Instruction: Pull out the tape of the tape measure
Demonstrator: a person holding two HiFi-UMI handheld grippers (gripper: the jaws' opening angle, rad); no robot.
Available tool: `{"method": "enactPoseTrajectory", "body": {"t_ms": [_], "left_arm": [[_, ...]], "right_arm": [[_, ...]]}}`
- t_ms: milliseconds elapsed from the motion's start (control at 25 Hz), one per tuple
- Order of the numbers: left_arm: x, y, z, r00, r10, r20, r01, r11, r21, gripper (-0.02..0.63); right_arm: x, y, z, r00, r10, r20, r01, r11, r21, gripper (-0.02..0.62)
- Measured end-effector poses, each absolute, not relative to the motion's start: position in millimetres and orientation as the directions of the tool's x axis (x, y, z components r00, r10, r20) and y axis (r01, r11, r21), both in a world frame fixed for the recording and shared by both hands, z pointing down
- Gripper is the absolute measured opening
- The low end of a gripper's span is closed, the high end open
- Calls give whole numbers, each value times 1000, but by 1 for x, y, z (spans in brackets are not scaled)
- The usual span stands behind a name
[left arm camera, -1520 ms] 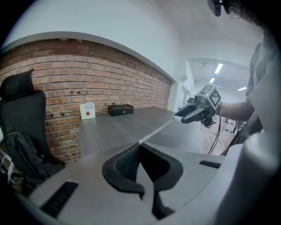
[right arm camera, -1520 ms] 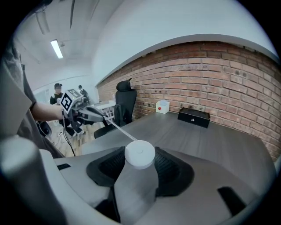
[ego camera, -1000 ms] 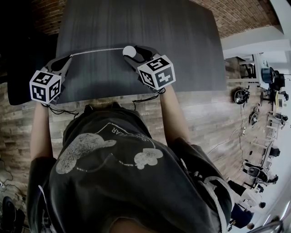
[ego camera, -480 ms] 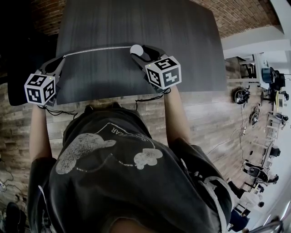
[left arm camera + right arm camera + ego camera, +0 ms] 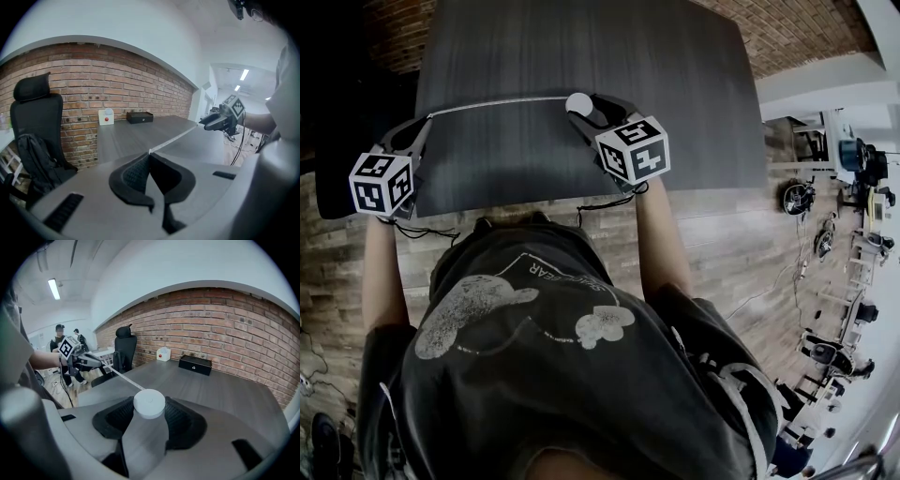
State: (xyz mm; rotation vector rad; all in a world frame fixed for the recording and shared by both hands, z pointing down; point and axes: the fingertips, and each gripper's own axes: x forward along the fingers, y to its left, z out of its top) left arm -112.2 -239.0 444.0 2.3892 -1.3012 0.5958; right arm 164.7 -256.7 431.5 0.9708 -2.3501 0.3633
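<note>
Gripping the round white tape measure (image 5: 149, 403) by its sides, the right gripper (image 5: 584, 111) hovers over the dark table's (image 5: 675, 84) near half. The left gripper (image 5: 425, 122) pinches the tape (image 5: 492, 105), stretched between them. Beyond, a black box (image 5: 195, 364) sits by the brick wall (image 5: 225, 324).

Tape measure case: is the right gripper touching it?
Touching. Right gripper view: the right gripper clamps the tape measure case, pads against both sides.
</note>
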Motion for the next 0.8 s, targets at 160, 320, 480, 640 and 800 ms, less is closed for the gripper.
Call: {"method": "enactPoseTrajectory", "body": {"t_ms": [160, 320, 480, 640, 800], "left_arm": [[-115, -238, 444, 482, -705, 520, -854, -511, 98, 10], [-133, -241, 442, 448, -731, 514, -878, -468, 100, 10], [-147, -239, 443, 433, -737, 519, -885, -456, 89, 11], [-148, -237, 444, 431, -740, 517, -888, -451, 94, 10], [-140, -234, 444, 453, -726, 516, -873, -479, 93, 11]], "right_arm": [[166, -255, 434, -563, -561, 607, -716, 698, -18, 229], [180, -260, 435, -517, -587, 623, -748, 664, 5, 227], [187, -260, 436, -511, -593, 623, -761, 649, -5, 227], [175, -256, 438, -535, -577, 618, -741, 671, -15, 227], [154, -252, 439, -565, -548, 616, -709, 705, -23, 227]]}}
